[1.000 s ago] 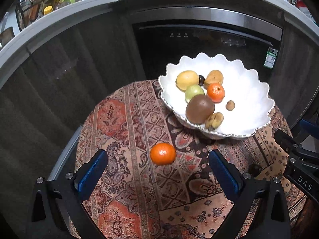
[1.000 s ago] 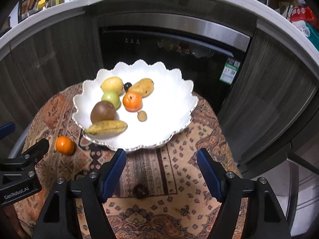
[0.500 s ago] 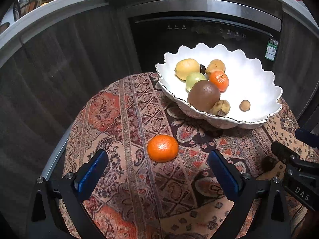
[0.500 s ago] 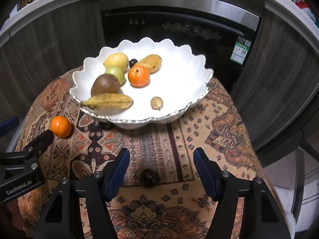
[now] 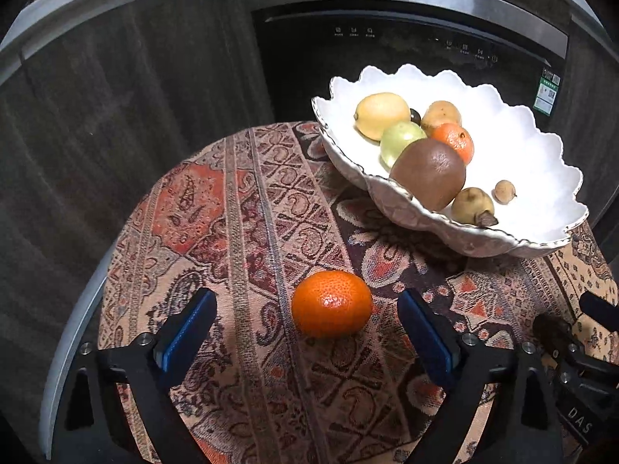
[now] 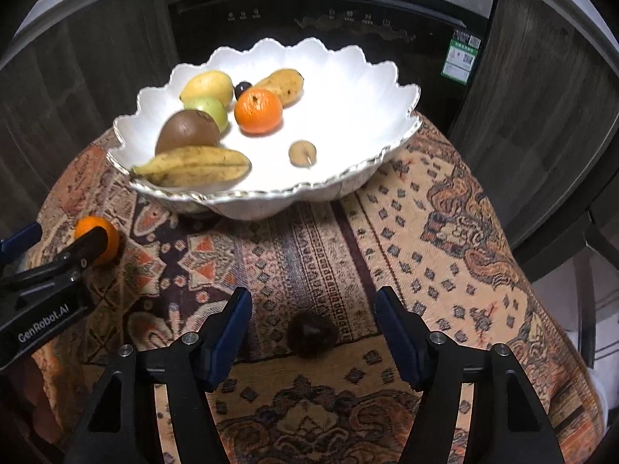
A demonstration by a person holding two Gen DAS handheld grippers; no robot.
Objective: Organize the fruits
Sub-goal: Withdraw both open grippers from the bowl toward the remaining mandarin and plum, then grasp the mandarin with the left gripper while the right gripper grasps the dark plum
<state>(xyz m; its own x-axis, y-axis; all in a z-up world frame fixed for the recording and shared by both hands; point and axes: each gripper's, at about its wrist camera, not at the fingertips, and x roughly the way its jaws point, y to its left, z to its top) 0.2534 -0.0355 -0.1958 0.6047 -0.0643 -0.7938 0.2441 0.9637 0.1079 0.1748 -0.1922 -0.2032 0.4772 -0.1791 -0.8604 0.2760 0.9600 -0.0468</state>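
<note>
The left gripper [image 5: 305, 328] is set astride the loose tangerine [image 5: 332, 304], its jaws closing but not yet touching the peel. The right gripper [image 6: 311, 328] is held apart around a small dark fruit [image 6: 312, 333], likewise untouched. Both fruits lie on the patterned cloth [image 6: 425, 239], just outside the white scalloped bowl [image 6: 371, 89], where the other fruit is gathered.

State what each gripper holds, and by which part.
Nothing is held. The left gripper, jaws closing, straddles the loose orange untouched; the right gripper straddles the dark fruit, untouched.
</note>
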